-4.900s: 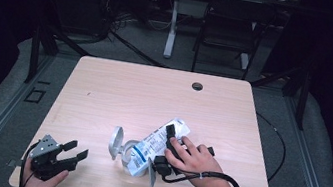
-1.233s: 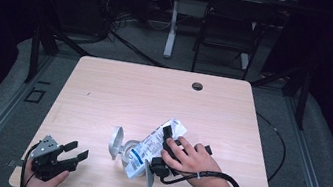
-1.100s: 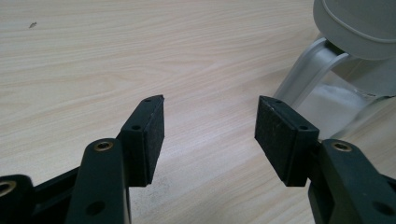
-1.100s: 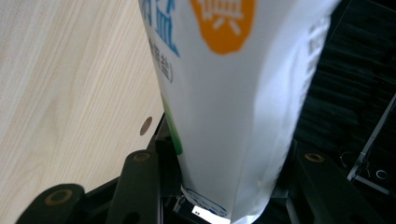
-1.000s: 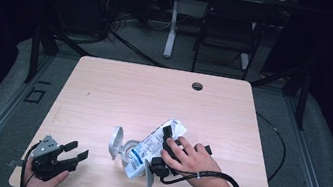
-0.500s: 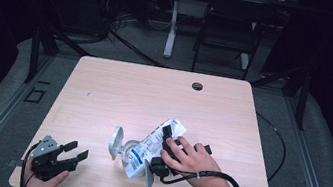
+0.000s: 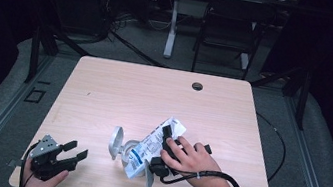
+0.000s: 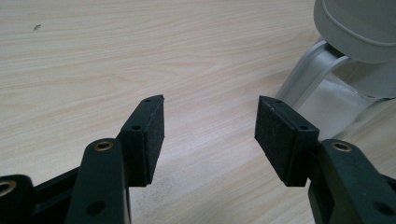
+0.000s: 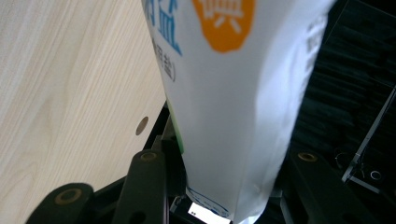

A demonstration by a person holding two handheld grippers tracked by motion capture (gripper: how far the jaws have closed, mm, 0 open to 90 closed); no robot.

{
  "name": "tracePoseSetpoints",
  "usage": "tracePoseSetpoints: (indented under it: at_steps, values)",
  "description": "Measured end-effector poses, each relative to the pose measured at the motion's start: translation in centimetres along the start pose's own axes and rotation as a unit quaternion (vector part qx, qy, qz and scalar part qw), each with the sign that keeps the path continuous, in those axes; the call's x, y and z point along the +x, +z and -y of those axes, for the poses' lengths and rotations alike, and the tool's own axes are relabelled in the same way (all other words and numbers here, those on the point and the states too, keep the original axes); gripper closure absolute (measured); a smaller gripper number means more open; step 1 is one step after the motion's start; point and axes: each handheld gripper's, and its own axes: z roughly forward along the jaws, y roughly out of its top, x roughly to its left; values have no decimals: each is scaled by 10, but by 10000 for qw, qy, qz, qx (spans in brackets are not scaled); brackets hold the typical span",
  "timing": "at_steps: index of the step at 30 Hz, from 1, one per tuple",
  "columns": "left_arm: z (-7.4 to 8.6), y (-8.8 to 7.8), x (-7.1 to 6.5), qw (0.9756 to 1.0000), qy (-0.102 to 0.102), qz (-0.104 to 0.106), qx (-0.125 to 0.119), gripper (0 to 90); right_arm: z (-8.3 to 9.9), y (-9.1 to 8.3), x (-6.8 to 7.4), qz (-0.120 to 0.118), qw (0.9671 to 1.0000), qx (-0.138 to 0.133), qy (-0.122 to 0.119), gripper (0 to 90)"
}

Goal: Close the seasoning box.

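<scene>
Right gripper view: right gripper (image 9: 224, 186) clamped on the white bag (image 9: 233, 93), both jaws against its sides near one end; jaws have just been closing, bag between them. High view: bag (image 7: 151, 144) tilted, lower end at the mouth of the grey container (image 7: 129, 148), whose lid (image 7: 115, 142) is flipped open beside it. Since about a second ago the bag's upper end sits slightly higher, so pouring looks under way, tighter squeeze probably pushing contents out. Left gripper (image 7: 63, 155) at the near left corner of the table (image 7: 154, 91), jaws apart, nothing between them.
</scene>
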Motion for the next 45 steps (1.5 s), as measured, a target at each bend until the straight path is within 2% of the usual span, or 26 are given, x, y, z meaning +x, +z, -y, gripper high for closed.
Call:
tracePoseSetpoints:
  at_steps: [14, 24, 30, 34, 35, 45]
  values:
    - [0, 1, -1, 10000, 1, -10, -8, 430, 1, -1, -1, 29, 10000, 47, 10, 643]
    - [0, 1, -1, 10000, 2, -6, 6, 430, 1, -2, -1, 54, 10000, 4, -25, 644]
    - [0, 1, -1, 10000, 1, -8, -1, 430, 1, -1, -1, 67, 9999, -73, 44, 645]
    - [0, 1, -1, 10000, -4, -6, 0, 430, 2, -2, -2, 66, 10000, -66, 3, 646]
    - [0, 1, -1, 10000, 1, -6, 3, 430, 1, -3, -2, 73, 10000, 9, -41, 646]
    - [0, 2, -1, 10000, -4, -18, -17, 430, 2, -2, -2, 134, 9999, -9, -69, 649]
